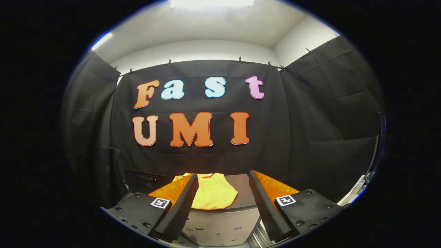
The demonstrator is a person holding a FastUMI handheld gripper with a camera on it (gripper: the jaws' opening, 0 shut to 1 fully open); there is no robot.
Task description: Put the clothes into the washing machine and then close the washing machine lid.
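Note:
A yellow garment [213, 193] lies flat on the grey top surface [245, 193] of a low unit in front of the booth's black cloth wall. My gripper [223, 179] is open, its two fingers spread wide with nothing between them. The garment lies just ahead of the fingers, nearer the left finger [186, 203], whose tip overlaps its left edge. The right finger [263, 203] stands over the bare grey surface to the garment's right. Below the garment, between the fingers, a grey front panel [220, 225] with small marks drops down from the top surface.
Black cloth walls close the space behind and on both sides. A dark box-like shape [143, 181] sits against the wall to the left of the grey surface. At the far right a pale edge [358, 189] of something shows low down.

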